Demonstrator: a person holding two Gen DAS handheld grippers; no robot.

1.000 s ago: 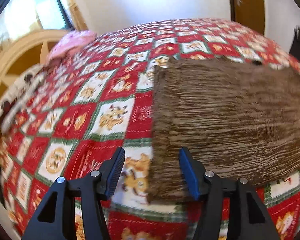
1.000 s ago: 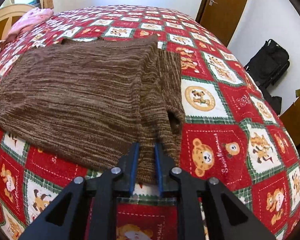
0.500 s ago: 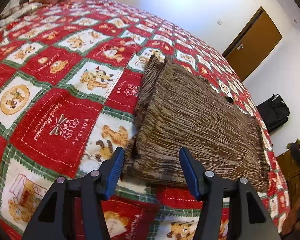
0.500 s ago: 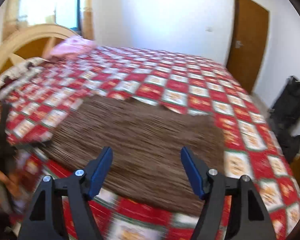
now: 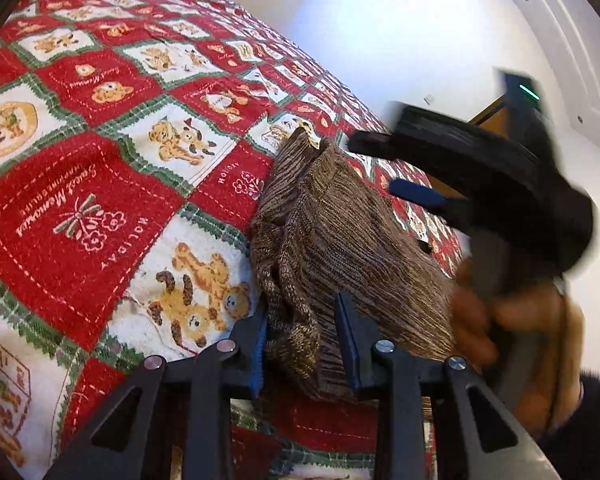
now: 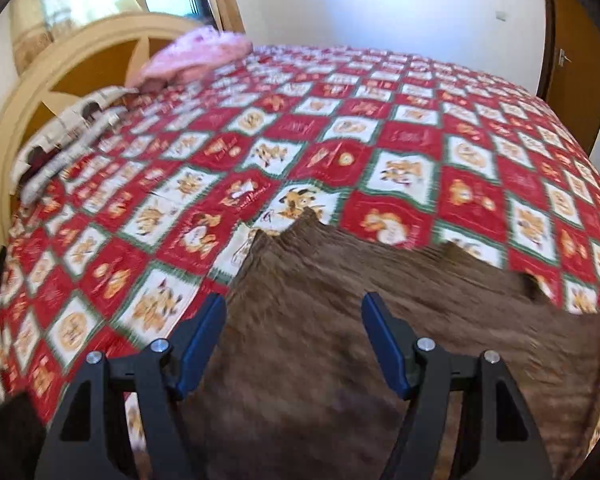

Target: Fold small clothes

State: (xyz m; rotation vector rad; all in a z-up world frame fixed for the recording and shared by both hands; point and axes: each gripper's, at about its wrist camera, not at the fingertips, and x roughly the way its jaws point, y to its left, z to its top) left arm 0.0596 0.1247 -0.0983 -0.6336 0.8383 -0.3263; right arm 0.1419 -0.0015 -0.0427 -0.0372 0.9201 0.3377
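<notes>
A brown knit garment (image 5: pixel 340 240) lies partly folded on the bed. My left gripper (image 5: pixel 304 344) has its blue pads on both sides of the garment's bunched near corner, the fabric filling the gap between them. My right gripper (image 6: pixel 294 344) is open and empty, hovering over the garment's (image 6: pixel 340 352) flat middle. In the left wrist view the right gripper (image 5: pixel 480 176) shows as a blurred black shape above the garment, with the hand (image 5: pixel 512 320) holding it.
The bed carries a red, white and green teddy-bear quilt (image 6: pixel 340 128). A pink cloth (image 6: pixel 196 56) and a patterned pillow (image 6: pixel 68 132) lie by the cream headboard (image 6: pixel 28 108). A brown door (image 6: pixel 576 40) stands at the right.
My left gripper has moved in and narrowed onto the garment's near corner. My right gripper let go of the fabric, opened wide and swung over the garment's middle.
</notes>
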